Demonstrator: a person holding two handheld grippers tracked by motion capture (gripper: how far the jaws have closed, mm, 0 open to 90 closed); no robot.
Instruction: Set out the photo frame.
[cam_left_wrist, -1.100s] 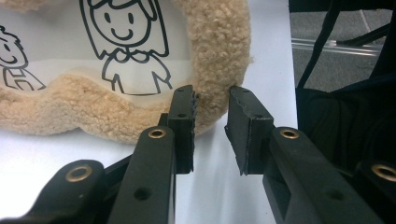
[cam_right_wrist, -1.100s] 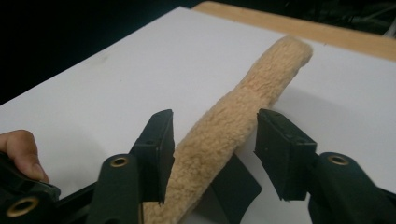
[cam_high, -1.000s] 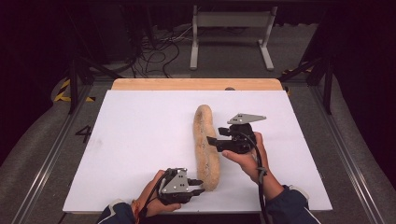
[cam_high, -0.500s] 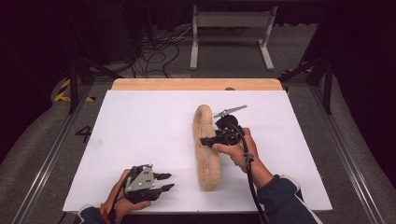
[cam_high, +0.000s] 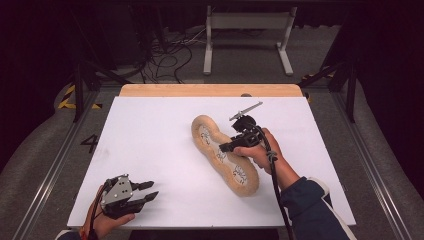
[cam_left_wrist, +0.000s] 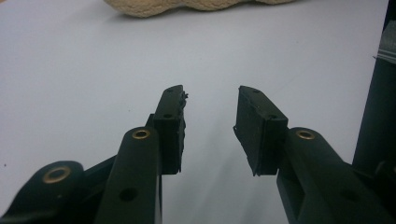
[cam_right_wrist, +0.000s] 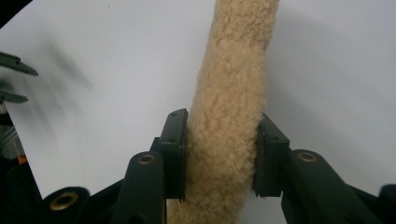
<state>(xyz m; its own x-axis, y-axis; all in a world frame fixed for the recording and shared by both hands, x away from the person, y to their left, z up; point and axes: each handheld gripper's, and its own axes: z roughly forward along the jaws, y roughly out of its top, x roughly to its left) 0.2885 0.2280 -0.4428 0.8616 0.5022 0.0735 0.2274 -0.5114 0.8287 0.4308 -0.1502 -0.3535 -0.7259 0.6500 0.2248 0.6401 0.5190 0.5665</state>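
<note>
At frame centre, the right tongs (cam_high: 227, 147) have just closed onto the tan fleecy peanut-shaped cushion (cam_high: 223, 155), likely to steady it. The left tongs (cam_high: 149, 192), lower left, have just opened on nothing over the white surface (cam_high: 150, 130).

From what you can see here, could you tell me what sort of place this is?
Probably a lab recording station: a white board as worktop, handheld grippers, loose cables on the floor and dark curtains around.

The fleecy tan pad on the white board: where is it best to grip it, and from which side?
Grip the fleecy pad at its narrow waist, coming from its right long edge. It lies flat and slanted on the white board, widening toward both ends, so the waist fits between the jaws. The right claw already pinches the fleecy rim there, having just closed. The left claw stands apart, open over bare board.
</note>
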